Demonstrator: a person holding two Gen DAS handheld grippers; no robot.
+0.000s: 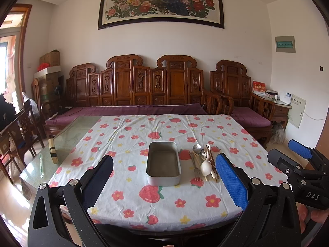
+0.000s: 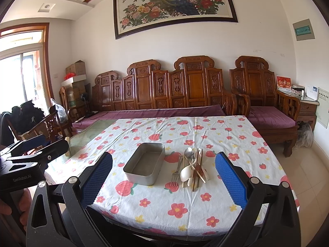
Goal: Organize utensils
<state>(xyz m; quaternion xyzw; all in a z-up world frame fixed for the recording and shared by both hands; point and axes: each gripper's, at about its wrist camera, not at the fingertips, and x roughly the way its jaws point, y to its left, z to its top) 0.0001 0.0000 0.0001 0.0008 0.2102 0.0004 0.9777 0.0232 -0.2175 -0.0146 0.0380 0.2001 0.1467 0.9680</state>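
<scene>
A: Two claws, left (image 1: 164, 185) and right (image 2: 163, 182), both spread, holding nothing. Load?

B: Utensils (image 2: 192, 167) piled mid-table (image 1: 205, 214), touching one another, just right of the empty tin (image 1: 163, 165).

A: Handling?

B: Likely light, stiff, slippery; the white spoon (image 2: 185, 174) looks brittle. Grip handles at mid-length.

A: Position?

B: Ahead of both claws, apart, toward the near edge; nearer the right.

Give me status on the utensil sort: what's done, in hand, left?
Done: nothing; the metal tin sits empty on the flowered tablecloth. In hand: nothing; the left gripper and right gripper are both open, short of the table's near edge. Left: everything; the fork, metal spoon, white spoon and chopsticks lie piled right of the tin.
</scene>
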